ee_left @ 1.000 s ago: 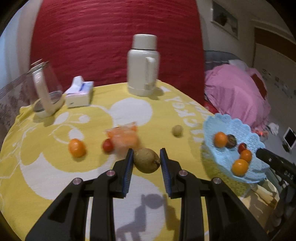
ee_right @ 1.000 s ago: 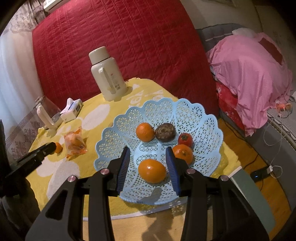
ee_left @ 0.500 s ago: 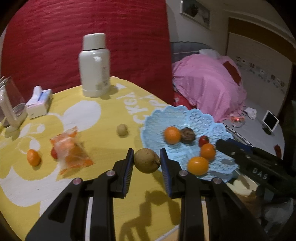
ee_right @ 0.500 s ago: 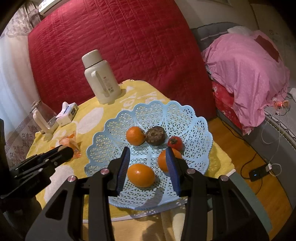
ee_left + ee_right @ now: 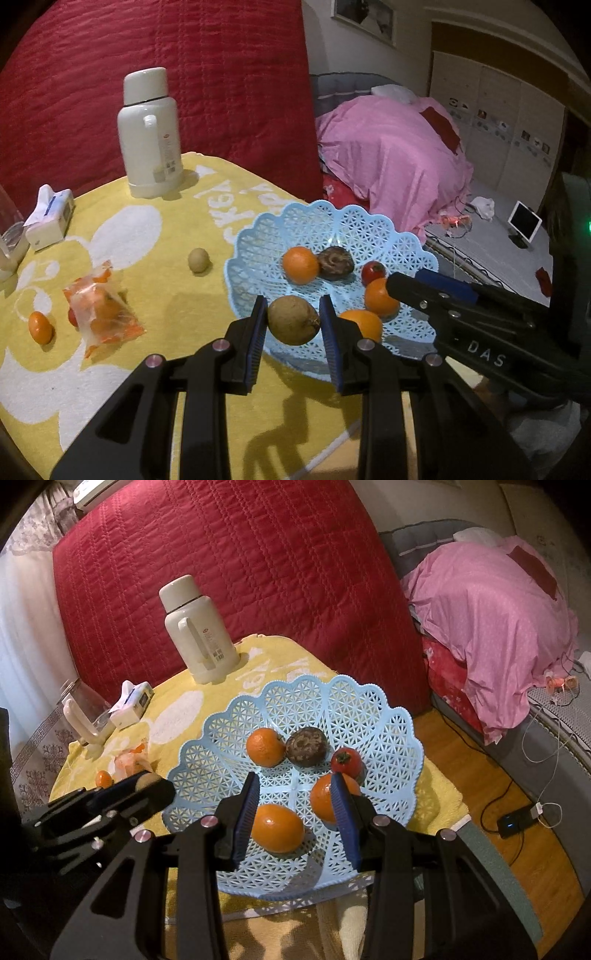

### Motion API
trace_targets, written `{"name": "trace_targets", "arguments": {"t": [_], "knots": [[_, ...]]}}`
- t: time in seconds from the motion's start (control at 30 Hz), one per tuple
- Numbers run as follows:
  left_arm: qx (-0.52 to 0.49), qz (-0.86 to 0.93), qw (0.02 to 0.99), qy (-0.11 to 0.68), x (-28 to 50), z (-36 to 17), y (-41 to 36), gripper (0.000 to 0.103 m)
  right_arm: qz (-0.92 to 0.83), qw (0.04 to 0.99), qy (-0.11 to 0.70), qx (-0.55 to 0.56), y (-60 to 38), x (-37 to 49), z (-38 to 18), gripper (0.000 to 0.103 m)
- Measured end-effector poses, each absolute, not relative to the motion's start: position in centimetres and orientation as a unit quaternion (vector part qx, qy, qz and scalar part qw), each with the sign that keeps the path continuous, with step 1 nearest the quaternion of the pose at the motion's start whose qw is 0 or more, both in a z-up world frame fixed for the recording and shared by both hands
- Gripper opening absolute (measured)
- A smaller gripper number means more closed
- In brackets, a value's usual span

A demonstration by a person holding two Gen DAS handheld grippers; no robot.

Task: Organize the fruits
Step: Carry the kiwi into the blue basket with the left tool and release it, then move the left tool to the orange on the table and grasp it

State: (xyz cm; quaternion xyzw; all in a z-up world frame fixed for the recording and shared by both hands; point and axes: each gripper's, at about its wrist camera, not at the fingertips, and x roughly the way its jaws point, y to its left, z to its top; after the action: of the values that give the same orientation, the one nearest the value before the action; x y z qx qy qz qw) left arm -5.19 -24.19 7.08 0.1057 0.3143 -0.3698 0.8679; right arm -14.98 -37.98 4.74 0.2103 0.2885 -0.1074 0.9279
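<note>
Left wrist view shows your left gripper closed on a brownish round fruit, held over the near rim of the blue basket; your right gripper hangs above the same basket with its fingers apart and nothing between them. You look more than halfway through, judging from how things lie: five pieces already sit in the basket, namely three oranges, a dark wrinkled fruit and a small red fruit. Left on the yellow-clothed bench are a small pale round fruit, a small orange fruit, a red one half hidden behind a plastic bag of orange pieces, and that bag itself. As for writing, "DAS" is printed in white on the body of your right gripper, and the cloth carries large white letters, seen upside down and only partly legible. The white flask has a label too small to read
</note>
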Motion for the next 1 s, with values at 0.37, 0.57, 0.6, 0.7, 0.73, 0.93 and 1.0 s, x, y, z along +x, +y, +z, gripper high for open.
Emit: {"name": "trace_targets", "arguments": {"t": [0.37,0.57,0.6,0.7,0.73,0.93,1.0], "knots": [[0.093,-0.356,0.874,0.318,-4.5,7.1,-23.7,0.056,-0.107,0.928,0.290,0.210,-37.9,-14.9,4.7,0.042],[0.083,-0.345,0.879,0.317,-3.8,7.4,-22.6,0.056,-0.104,0.928,0.291,0.208,-37.6,-14.8,4.5,0.042],[0.080,-0.343,0.880,0.318,-3.6,7.4,-22.4,0.056,-0.104,0.928,0.291,0.208,-37.5,-14.8,4.6,0.042],[0.076,-0.336,0.883,0.320,-3.3,7.4,-21.8,0.057,-0.103,0.929,0.287,0.207,-37.3,-14.9,4.8,0.042],[0.074,-0.334,0.884,0.320,-3.1,7.4,-21.6,0.057,-0.102,0.930,0.286,0.207,-37.2,-14.9,4.8,0.042],[0.059,-0.313,0.892,0.321,-1.9,7.6,-19.7,0.057,-0.094,0.933,0.281,0.205,-36.5,-14.8,5.2,0.061],[0.053,-0.305,0.895,0.320,-1.4,7.8,-18.9,0.060,-0.093,0.935,0.277,0.201,-36.1,-14.8,5.4,0.062]]}}
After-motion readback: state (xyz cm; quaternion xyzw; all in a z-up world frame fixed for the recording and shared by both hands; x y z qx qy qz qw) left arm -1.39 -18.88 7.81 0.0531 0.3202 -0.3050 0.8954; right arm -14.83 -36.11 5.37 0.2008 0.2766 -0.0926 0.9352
